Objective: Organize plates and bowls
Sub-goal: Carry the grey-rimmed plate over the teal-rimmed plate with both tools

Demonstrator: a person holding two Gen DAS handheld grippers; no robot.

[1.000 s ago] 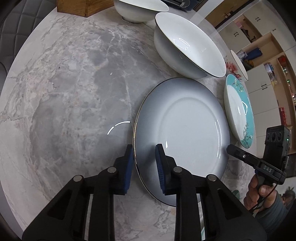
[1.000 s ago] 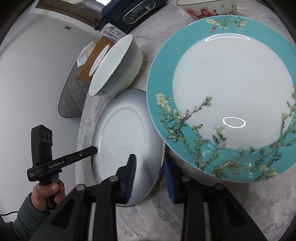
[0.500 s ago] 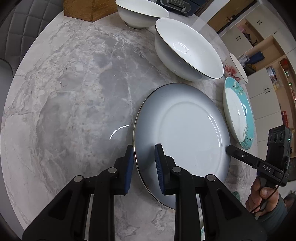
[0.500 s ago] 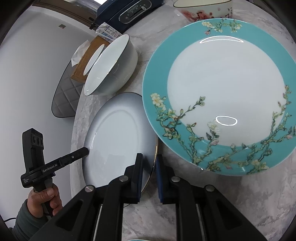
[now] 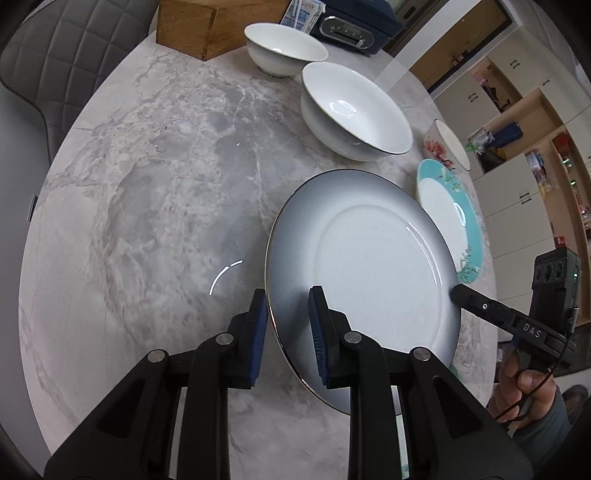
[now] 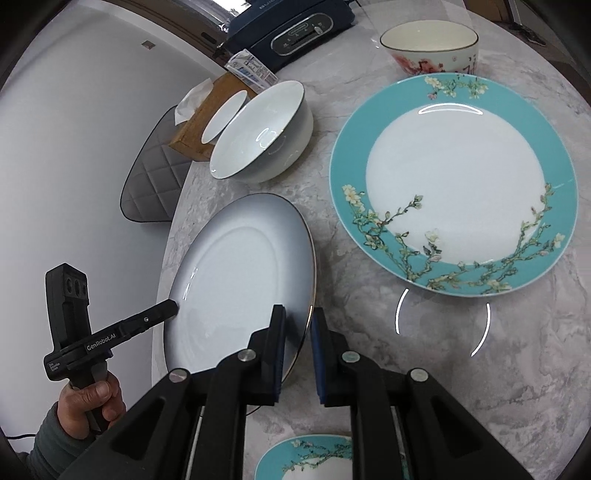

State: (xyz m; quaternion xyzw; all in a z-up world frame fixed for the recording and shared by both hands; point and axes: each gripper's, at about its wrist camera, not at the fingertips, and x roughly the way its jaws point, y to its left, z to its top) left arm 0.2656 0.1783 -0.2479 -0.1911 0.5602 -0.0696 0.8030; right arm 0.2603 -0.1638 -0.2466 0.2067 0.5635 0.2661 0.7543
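Observation:
A large grey-white plate (image 5: pixel 369 266) with a thin dark rim is held at two edges and lifted above the marble table (image 5: pixel 147 206). My left gripper (image 5: pixel 286 328) is shut on its near rim. My right gripper (image 6: pixel 297 349) is shut on the opposite rim (image 6: pixel 308 295); it shows in the left wrist view (image 5: pixel 458 295) at the plate's right edge. A teal flowered plate (image 6: pixel 454 184) lies flat to the right. A large white bowl (image 5: pixel 354 110) and a smaller white bowl (image 5: pixel 284 48) stand behind.
A floral-patterned bowl (image 6: pixel 430 46) stands at the far side. A wooden tissue box (image 5: pixel 188 26) and a dark blue appliance (image 6: pixel 291 26) sit at the back. Another teal plate (image 6: pixel 306 458) peeks in below my right gripper. A grey quilted chair (image 5: pixel 44 55) stands at the table's left.
My right gripper has closed on the grey-white plate's rim. Both grippers have lifted the plate off the table, and the bowls and teal plate now appear farther away.

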